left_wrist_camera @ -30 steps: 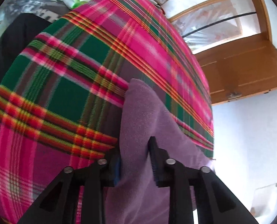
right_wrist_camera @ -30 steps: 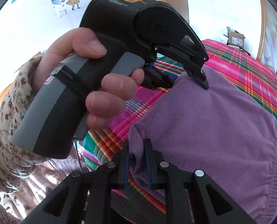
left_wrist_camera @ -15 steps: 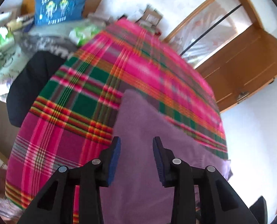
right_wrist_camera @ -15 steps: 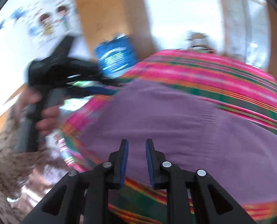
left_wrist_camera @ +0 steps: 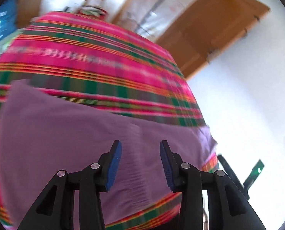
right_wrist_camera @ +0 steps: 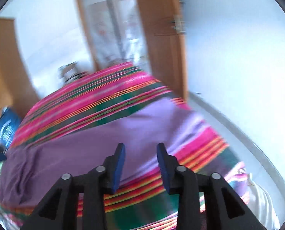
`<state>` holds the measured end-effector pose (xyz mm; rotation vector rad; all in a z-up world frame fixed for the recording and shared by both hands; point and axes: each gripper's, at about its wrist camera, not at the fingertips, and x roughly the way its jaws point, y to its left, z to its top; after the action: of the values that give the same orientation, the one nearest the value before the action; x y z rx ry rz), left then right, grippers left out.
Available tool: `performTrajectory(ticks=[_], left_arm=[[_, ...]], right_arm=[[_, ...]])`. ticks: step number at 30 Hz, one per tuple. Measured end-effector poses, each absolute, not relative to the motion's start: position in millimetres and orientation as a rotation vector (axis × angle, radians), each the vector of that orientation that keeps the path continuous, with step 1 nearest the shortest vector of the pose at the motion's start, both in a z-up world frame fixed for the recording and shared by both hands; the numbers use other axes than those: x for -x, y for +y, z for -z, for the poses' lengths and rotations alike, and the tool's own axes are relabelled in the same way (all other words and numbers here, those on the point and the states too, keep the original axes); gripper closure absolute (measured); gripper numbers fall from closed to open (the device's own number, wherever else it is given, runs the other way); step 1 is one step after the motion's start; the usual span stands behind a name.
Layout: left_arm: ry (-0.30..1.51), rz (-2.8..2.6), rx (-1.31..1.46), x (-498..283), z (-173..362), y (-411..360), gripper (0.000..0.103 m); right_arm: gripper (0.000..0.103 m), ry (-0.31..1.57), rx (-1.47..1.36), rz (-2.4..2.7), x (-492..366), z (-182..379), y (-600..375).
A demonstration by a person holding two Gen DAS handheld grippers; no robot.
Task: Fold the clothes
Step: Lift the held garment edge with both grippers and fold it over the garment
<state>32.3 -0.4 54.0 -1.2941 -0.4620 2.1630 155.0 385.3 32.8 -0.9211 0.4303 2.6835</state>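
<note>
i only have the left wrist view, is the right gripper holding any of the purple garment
Observer: No. The right gripper has its jaws apart with nothing between them, above the near edge of the purple garment.
Operator: anything off the right end of the table i should know about
Observer: In the right wrist view something white lies beyond the near right corner of the plaid cloth; too blurred to identify.
Operator: does the garment look flat over there
Observer: Mostly, but that view shows creases bunched at its left end, a part your view shows only as smooth and blurred.
</note>
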Motion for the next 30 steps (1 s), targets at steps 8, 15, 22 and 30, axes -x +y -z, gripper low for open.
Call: performTrajectory(ticks=[8, 15, 22, 30], left_arm=[[-0.307, -2.014, 1.388, -21.0, -33.3, 81.0, 0.060], [-0.292, -1.956, 1.447, -7.8, -16.1, 112.6, 0.060], [-0.303, -1.911, 1.519, 1.7, 5.0, 127.6, 0.060], [-0.316, -1.905, 1.525, 4.1, 7.0, 132.8, 0.060]], right_arm=[[0.060, 0.651, 0.945, -2.563, -127.8, -9.1, 462.9], [0.058, 0.669, 0.970, -2.538, -102.3, 1.0, 479.5], [0.058, 0.614, 1.015, -2.539, -92.7, 1.6, 473.3], [0.078, 0.486, 0.981, -2.528, -105.3, 2.7, 452.0]])
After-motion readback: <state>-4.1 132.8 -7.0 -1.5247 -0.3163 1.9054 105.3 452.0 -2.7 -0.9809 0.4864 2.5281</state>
